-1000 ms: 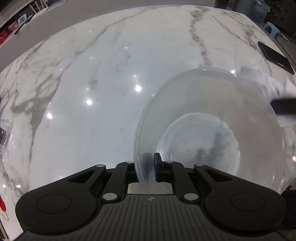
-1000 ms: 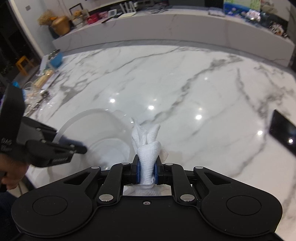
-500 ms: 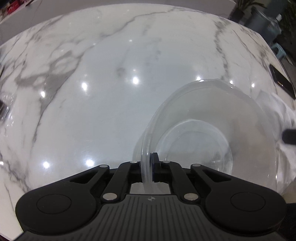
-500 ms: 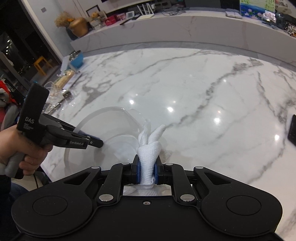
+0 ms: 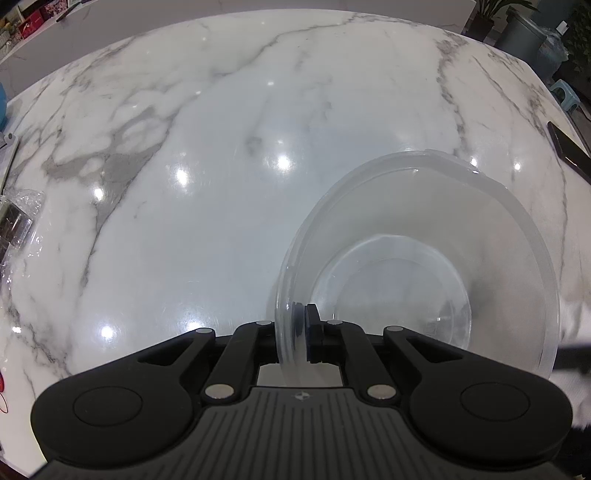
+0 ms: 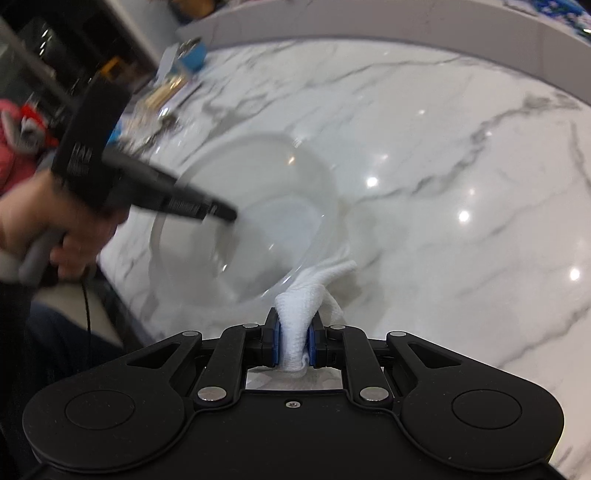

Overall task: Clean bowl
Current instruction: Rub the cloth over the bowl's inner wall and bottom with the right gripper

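Observation:
A clear plastic bowl (image 5: 424, 258) sits on the white marble counter, tilted toward the right. My left gripper (image 5: 304, 334) is shut on the bowl's near rim. In the right wrist view the bowl (image 6: 251, 206) lies ahead and left, with the left gripper (image 6: 225, 214) clamped on its left rim. My right gripper (image 6: 294, 343) is shut on a bunched white cloth (image 6: 306, 299), whose free end touches the bowl's near right rim from outside. The cloth shows as a white blur at the right edge of the left wrist view (image 5: 580, 321).
A dark phone (image 5: 569, 147) lies on the counter at the far right. Plastic-wrapped items (image 5: 14, 218) and clutter (image 6: 166, 88) sit along the counter's left side. A raised marble ledge (image 6: 406, 22) runs along the back.
My right gripper has moved closer and lower to the bowl, so the cloth now touches its rim. The left gripper keeps its hold on the bowl and has turned slightly.

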A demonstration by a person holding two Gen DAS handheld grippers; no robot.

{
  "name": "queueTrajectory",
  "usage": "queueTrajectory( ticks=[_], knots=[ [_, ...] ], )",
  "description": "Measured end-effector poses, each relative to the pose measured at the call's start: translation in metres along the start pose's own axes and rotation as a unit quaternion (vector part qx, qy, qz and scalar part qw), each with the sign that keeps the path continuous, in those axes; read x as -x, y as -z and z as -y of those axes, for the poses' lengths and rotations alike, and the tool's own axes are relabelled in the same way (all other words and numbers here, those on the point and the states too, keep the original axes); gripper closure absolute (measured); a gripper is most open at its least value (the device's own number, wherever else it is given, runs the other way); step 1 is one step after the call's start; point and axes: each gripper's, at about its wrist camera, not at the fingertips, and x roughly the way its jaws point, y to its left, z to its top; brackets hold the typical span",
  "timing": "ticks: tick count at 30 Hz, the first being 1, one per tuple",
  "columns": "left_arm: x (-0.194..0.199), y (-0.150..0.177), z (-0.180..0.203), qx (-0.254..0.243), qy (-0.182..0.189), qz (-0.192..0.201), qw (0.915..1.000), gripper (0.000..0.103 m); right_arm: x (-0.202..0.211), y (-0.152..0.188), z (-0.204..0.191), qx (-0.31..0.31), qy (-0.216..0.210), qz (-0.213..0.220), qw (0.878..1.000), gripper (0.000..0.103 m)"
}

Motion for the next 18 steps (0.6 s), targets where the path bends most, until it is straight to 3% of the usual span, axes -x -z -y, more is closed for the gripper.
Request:
queueTrajectory(
  ticks=[8,13,18],
  knots=[
    [-0.002,0.001,0.001,-0.01,-0.004,-0.001,0.9999,0.098,-0.013,0.005,-0.01,0.034,-0.003,-0.032,0.999,0.09],
    [-0.003,0.0,0.003,-0.013,-0.006,-0.002,0.9999,0.097,-0.009,0.003,-0.005,0.022,0.037,-0.007,0.999,0.09],
    [-0.002,0.001,0.002,-0.014,-0.008,-0.001,0.9999,0.097,-0.01,0.003,-0.007,0.03,0.034,-0.011,0.999,0.09]
  ],
)
